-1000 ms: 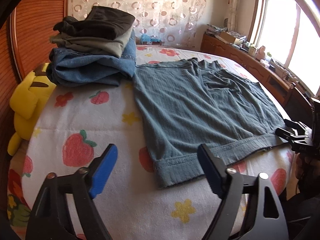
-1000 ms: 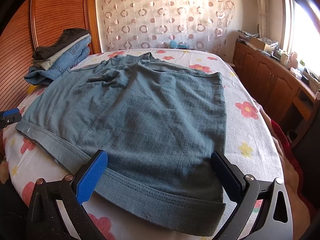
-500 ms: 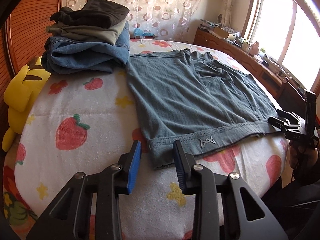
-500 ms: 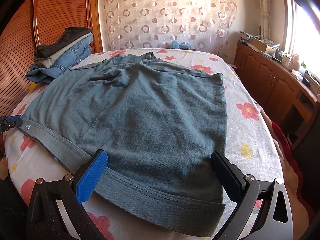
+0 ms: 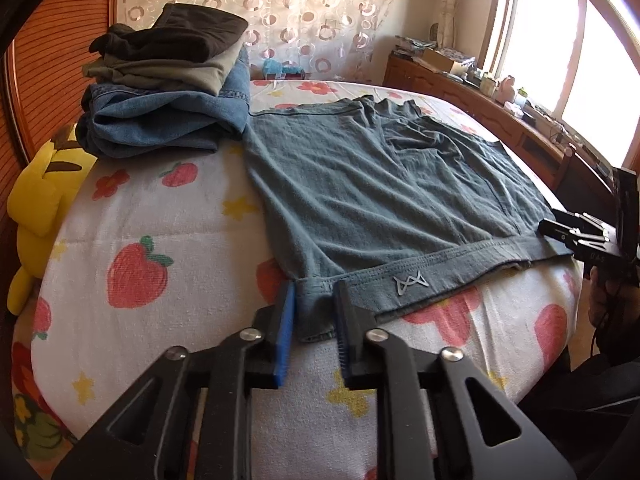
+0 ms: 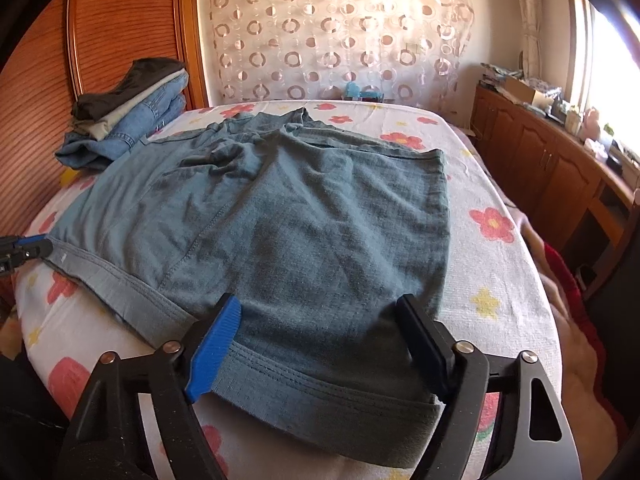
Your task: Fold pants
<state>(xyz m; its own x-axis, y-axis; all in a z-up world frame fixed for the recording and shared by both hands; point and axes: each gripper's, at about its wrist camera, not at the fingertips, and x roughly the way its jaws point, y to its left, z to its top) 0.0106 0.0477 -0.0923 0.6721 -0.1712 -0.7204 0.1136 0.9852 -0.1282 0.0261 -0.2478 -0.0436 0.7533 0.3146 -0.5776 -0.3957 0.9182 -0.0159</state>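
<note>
Item: pants (image 5: 360,184), grey-green, short-legged, laid flat on the bed (image 5: 160,216) with its strawberry-and-flower cover. The waistband (image 5: 420,276) ran along the bed's near edge; the leg hems pointed away toward the curtained wall. The long axis of the waistband lay crosswise, from one pair of tongs to the other.

Relation to the waistband: the left tongs (image 5: 314,312) stood at its left end, closed on the corner, with cloth bunched between the blue pads (image 5: 284,320). The right tongs (image 6: 320,332) stood at its right end, jaws closing, the band and a width of cloth between them; the pads did not yet appear to press on it (the far pad sat at the very side seam). Each pair was nearest its own corner, so neither hand had to cross the other.

Judgement: with both corners taken, the band could be carried away from the near edge toward the hems, or one corner swung across to the other. Which fold was meant could not be told.

Beyond the waistband's left end, further up the bed: a stack of folded clothes (image 5: 164,88), denim under olive under black, just beside the pants' left hem. A yellow plush toy (image 5: 36,200) lay off the bed's left side.
</note>
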